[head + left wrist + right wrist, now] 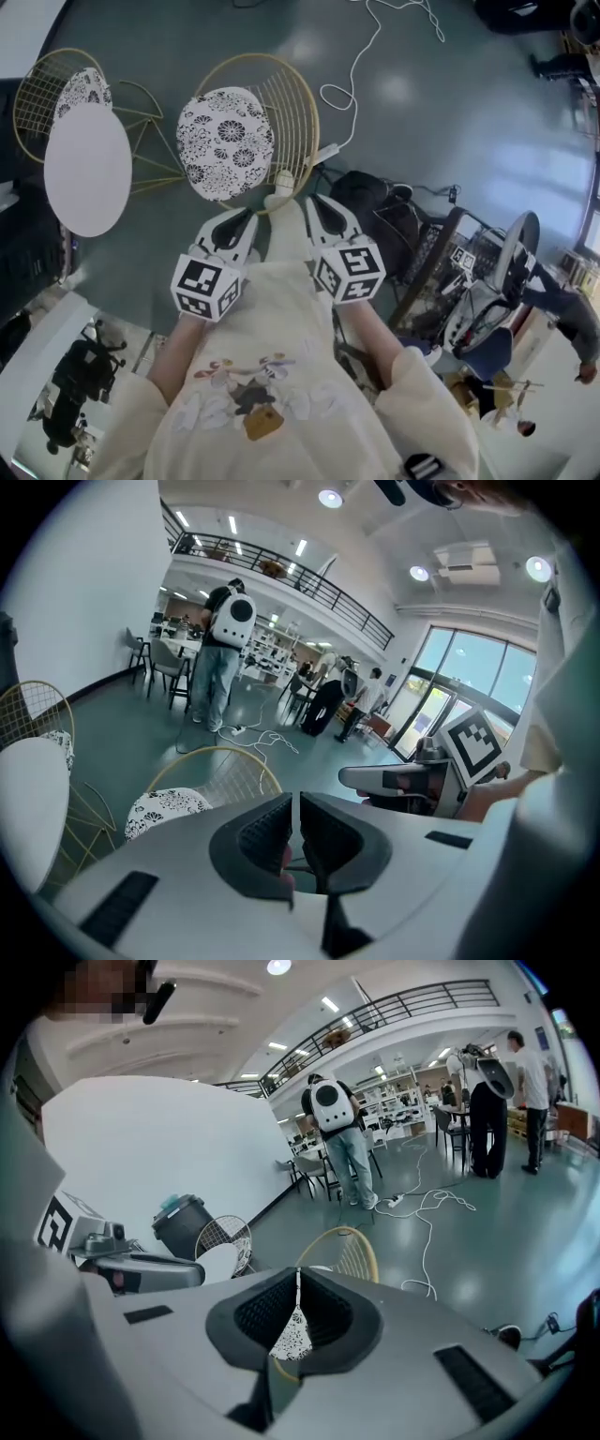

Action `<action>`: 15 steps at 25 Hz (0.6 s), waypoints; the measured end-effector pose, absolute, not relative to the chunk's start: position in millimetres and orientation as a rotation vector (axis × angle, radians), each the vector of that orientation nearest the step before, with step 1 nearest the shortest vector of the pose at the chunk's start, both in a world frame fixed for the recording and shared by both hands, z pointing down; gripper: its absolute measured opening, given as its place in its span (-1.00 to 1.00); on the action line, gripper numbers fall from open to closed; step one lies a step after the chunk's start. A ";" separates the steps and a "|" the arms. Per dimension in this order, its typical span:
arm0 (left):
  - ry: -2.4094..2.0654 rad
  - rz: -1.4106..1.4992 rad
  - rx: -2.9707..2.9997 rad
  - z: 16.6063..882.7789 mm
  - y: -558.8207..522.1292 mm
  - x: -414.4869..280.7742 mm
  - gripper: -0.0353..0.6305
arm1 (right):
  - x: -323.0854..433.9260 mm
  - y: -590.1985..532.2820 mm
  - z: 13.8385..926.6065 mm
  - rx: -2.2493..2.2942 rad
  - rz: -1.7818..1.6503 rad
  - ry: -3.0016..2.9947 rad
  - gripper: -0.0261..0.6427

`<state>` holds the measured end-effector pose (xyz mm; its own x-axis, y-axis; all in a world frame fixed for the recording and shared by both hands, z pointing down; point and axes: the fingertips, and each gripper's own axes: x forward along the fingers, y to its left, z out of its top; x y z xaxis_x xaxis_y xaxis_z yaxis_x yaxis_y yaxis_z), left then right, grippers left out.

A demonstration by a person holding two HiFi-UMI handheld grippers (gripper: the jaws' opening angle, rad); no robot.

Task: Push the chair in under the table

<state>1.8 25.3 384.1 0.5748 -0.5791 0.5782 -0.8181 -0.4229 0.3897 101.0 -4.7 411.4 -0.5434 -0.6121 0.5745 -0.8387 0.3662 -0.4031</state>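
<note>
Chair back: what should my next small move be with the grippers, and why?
Probably ease the left gripper and right gripper, both shut, forward onto the chair at its wire back: they seem just short of it, and the table stands beyond it, leftward.

Wire-metal chair (281, 103), glossy floor (441, 112)

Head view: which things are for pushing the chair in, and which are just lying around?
For the job: wire chair, round white table, left gripper, right gripper, both shut and empty.
Lying about: white cable, black bag, second chair.
</note>
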 end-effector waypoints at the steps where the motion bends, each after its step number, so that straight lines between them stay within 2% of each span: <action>1: -1.117 0.475 2.148 389.4 14.3 7.4 -0.86 | 104.1 -15.1 417.2 1.257 0.989 -2.299 -0.90; 5: -1.076 0.472 2.108 408.9 -20.6 30.1 -0.84 | 115.0 -52.3 439.2 1.206 1.035 -2.265 -0.90; 9: -1.021 0.502 2.082 433.6 -41.5 49.7 -0.60 | 123.9 -86.1 456.2 1.135 1.117 -2.256 -0.89; 12: -1.001 0.532 2.062 454.2 -54.0 54.2 -0.53 | 119.0 -106.6 466.5 1.048 1.150 -2.264 -0.70; 15: -0.975 0.532 2.029 473.5 -63.4 62.4 -0.46 | 122.4 -127.6 481.0 0.997 1.129 -2.226 -0.65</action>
<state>62.4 -63.4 473.5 0.6133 -0.4504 0.6488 -0.7894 -0.3782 0.4836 122.4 -127.6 481.0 -0.6373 -0.3993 0.6591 -0.7677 0.4035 -0.4979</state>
